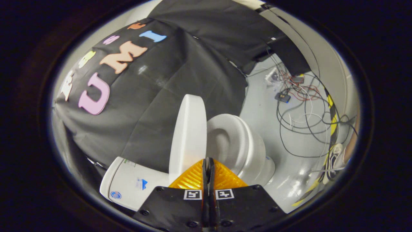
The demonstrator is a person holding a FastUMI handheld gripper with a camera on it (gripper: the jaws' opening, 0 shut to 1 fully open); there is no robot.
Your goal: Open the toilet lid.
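Behind the gripper (208, 161), fingers pressed together, the raised toilet lid (188, 135) is partly hidden.

The gripper (208, 164) sits at the bottom centre of the frame, its two fingers pressed together, tips meeting with nothing held between them

You have a plain white toilet lid (188, 135) beside a white seat (236, 141) and a white cistern (128, 185) with small blue marks. Beyond the toilet the floor (289, 180) is glossy pale grey, strewn with black, red and white cables (299, 109), edged by yellow-and-black striped tape (333, 119).
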